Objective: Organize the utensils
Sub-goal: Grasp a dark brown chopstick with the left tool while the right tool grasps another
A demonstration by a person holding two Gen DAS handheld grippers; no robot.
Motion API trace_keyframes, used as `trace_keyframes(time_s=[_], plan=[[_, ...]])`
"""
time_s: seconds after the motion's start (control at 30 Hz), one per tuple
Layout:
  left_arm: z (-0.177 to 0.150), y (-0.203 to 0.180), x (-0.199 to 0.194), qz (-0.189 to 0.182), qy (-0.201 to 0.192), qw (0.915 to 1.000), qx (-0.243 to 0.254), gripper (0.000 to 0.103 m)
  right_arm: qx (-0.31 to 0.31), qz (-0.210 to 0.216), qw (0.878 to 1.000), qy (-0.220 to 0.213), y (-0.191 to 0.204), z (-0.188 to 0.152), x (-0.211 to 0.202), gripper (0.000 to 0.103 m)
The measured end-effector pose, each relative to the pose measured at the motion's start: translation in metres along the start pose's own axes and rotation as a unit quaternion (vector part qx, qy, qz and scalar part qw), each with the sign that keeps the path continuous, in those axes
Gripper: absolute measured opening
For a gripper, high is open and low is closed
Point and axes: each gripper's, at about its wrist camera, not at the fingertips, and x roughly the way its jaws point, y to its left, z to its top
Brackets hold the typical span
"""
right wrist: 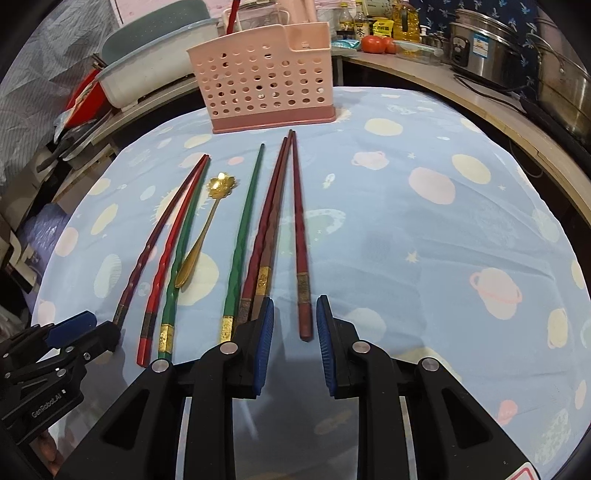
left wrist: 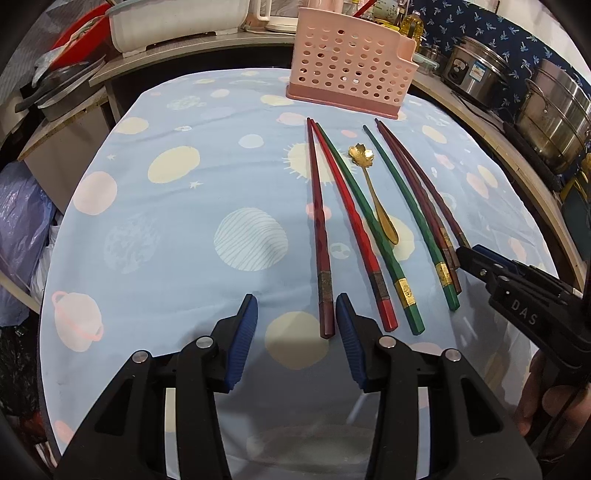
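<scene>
Left gripper (left wrist: 295,321) at bottom centre of its own view, jaws spread wide and holding nothing; the butt of the dark red chopstick (left wrist: 320,236) lies just inside the right blue pad, the gap not centred on it, and whether the pad touches the stick cannot be told. Right gripper (right wrist: 295,317) at bottom centre of its view, jaws likewise apart and empty, with the rightmost maroon chopstick (right wrist: 300,236) running up from between the pads; likely lined up this way so a straight close would pinch the thick end. Each gripper sits at an outer edge of the row, which reads as working inward from both sides, though that is a guess. Between them on the blue planet-print cloth (left wrist: 177,229) lie the rest: a bright red chopstick (left wrist: 351,229), two green ones (left wrist: 364,218) (left wrist: 410,218), a crossed maroon pair (right wrist: 269,229), and a gold flower-bowl spoon (left wrist: 373,192) between the greens, all pointing tips-up toward the pink perforated utensil holder (left wrist: 343,62) standing upright at upper centre, well apart from the sticks. Nothing appears to be filed in it yet, though its inside is not visible from either camera. The butt ends of the maroon pair are hidden behind the right gripper's left finger in the right view, and in the left view by the right gripper entering at the right edge. Clutter beyond the table (steel pots (left wrist: 554,110) at upper right, a white basin (left wrist: 177,22) at upper left) is warped by the lens and cut by the frame.
</scene>
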Motion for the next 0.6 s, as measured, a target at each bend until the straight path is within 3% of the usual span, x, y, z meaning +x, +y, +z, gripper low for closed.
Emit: trace_keyframes(time_s=[0.13, 0.3, 0.6], plan=[[-0.001, -0.004, 0.001, 0.003, -0.005, 0.9999, 0.010, 0.034, 0.001, -0.004, 1.000, -0.002, -0.002, 0.001, 0.001, 0.007], [0.001, -0.006, 0.003, -0.012, -0.004, 0.9998, 0.012, 0.007, 0.007, -0.002, 1.000, -0.003, -0.007, -0.003, -0.003, 0.007], [0.000, -0.001, -0.013, -0.025, -0.008, 0.9997, 0.000, 0.007, 0.026, 0.007, 0.999, -0.020, -0.019, -0.017, -0.040, 0.007]])
